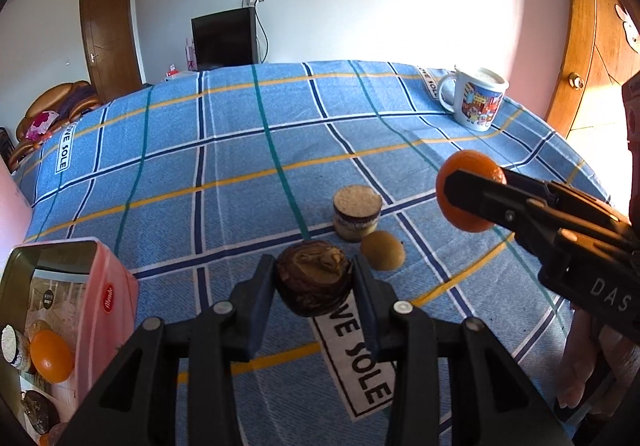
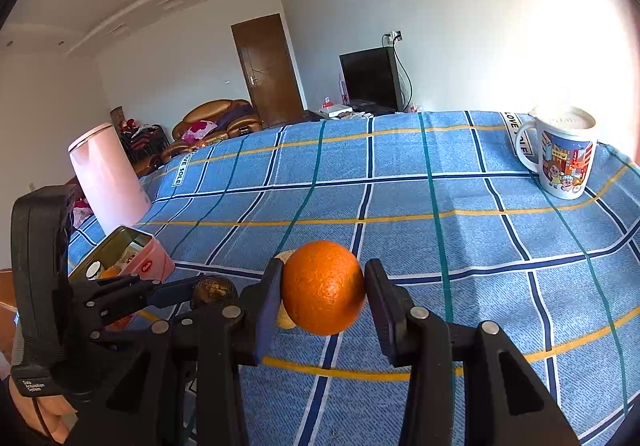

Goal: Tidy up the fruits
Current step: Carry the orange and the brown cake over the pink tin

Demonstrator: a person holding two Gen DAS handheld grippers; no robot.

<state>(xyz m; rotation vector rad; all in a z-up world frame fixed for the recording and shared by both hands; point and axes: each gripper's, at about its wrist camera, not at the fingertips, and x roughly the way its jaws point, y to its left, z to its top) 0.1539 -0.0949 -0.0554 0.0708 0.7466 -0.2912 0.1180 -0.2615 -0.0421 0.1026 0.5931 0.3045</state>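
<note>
A dark fruit (image 1: pixel 314 278) near the tabletop's (image 1: pixel 240 150) front edge is gripped in the left gripper's (image 1: pixel 314 286) jaws and an orange (image 2: pixel 323 287) in the right gripper's (image 2: pixel 324 298), either liable to slip from smooth, round skin.

Pink tin (image 1: pixel 108 298) cut off at the frame's edge — its fruits only partly visible.

Blue plaid tablecloth (image 1: pixel 240 166) covering the table. Cartoon mug (image 2: pixel 564 154) standing at its far right corner, pink kettle (image 2: pixel 106 176) standing at the left edge. Black TV (image 2: pixel 370 80), brown door (image 2: pixel 268 70), and sofa (image 2: pixel 216 122) sitting behind.
</note>
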